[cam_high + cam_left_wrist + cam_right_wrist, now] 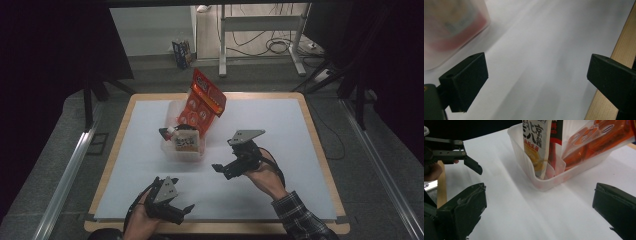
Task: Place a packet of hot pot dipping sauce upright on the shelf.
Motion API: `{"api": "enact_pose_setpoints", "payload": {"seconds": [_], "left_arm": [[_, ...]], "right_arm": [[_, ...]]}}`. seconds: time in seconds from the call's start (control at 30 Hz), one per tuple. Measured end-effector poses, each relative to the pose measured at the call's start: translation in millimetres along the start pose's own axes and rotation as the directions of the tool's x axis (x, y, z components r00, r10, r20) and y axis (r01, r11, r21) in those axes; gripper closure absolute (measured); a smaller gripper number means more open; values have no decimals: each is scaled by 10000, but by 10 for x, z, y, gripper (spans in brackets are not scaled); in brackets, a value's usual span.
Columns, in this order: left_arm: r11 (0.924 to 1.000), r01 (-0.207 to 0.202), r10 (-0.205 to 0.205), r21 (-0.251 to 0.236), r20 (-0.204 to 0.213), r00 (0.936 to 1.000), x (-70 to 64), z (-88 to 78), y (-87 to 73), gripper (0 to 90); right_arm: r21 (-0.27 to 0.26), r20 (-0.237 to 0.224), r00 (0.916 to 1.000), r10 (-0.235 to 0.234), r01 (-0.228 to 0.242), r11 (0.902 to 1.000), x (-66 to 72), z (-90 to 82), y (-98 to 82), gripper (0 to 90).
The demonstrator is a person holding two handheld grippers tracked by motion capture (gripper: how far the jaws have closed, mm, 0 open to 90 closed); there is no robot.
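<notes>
High view: bench (280, 150) evenly lit from overhead, white sheet bright but not blown out; surroundings at left and right edges fall to near black. Soft, faint shadows under both hands. Image slightly soft and grainy overall.

Left gripper view: strong motion blur; tub (451, 30) at top left corner smeared, streaks across the sheet; jaws sharp.

Right gripper view: tub (549, 178) and packets in fair focus, near jaws slightly soft. Mild glare on orange packet (596, 142).
</notes>
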State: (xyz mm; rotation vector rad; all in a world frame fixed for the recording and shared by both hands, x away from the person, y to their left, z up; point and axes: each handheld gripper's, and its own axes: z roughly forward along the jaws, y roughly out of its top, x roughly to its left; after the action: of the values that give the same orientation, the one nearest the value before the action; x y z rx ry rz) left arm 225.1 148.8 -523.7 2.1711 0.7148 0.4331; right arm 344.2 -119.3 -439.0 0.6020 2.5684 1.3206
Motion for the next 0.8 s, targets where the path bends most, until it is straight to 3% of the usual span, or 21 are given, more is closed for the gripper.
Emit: {"api": "enact_pose_setpoints", "payload": {"seconds": [0.3,0.6,0.8], "left_arm": [[10000,-23,23,-40,-80,10000,-1,-6,4,34],[9992,354,-353,-195,67,9994,35,-53,8,48],[9993,331,-329,-156,102,9994,32,-48,7,48]], "right_arm": [[67,336,9994,108,-110,9999,12,-145,-145,0],[278,489,9987,161,-175,9995,41,-218,-270,0],[412,604,9979,232,-258,9988,62,-285,-386,0]]}}
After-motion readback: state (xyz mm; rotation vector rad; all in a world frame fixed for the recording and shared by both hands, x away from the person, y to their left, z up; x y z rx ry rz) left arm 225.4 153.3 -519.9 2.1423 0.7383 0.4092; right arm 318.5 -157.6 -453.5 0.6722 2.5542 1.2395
